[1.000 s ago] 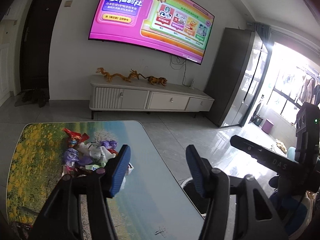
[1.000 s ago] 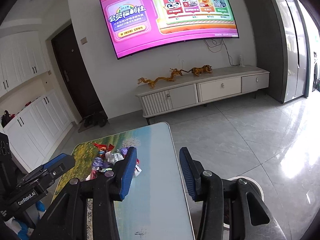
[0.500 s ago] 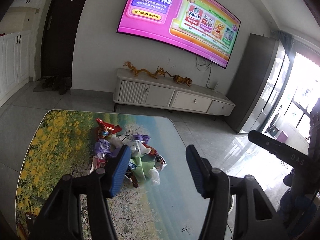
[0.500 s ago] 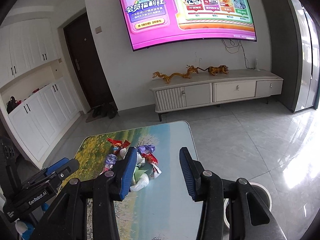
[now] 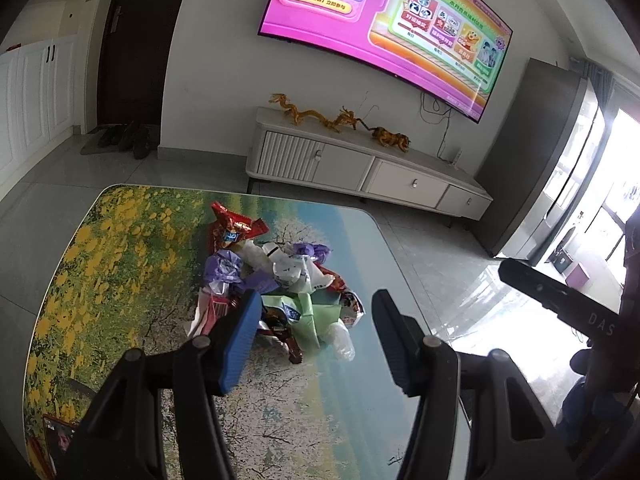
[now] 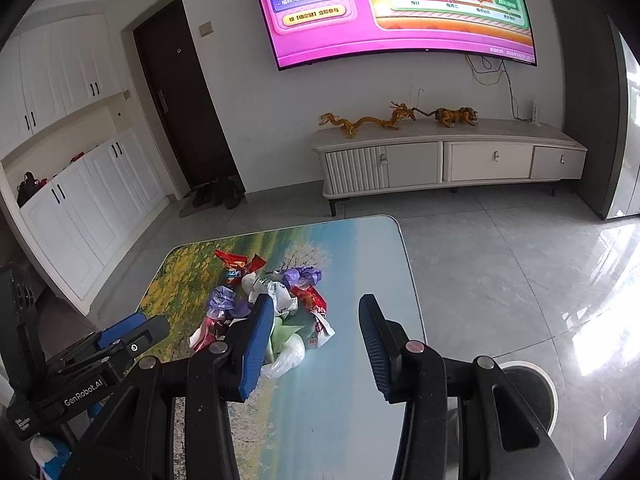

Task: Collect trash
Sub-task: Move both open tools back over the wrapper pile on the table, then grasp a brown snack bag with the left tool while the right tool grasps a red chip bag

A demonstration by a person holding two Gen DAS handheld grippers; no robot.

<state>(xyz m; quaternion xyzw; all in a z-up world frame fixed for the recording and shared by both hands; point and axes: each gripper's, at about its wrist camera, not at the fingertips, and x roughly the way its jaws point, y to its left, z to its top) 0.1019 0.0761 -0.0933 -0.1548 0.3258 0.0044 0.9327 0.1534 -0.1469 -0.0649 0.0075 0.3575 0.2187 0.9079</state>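
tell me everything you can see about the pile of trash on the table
The pile of trash is a loose heap of crumpled wrappers and bags: shiny red foil packets, purple film, white and clear plastic, and a pale green sheet. It lies near the middle of the table, resting on its printed landscape top, closer to the far end. Pieces overlap and lean on one another, and a clear bag sticks out on the near side. Nothing grips it; no fingers touch it.

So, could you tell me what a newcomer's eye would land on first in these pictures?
Probably the big curved wall screen glowing bright pink, high on the far wall. Next, the heap of crumpled red, purple and white wrappers in the middle of the landscape-printed tabletop, with both blue-padded grippers open and empty in front of it.
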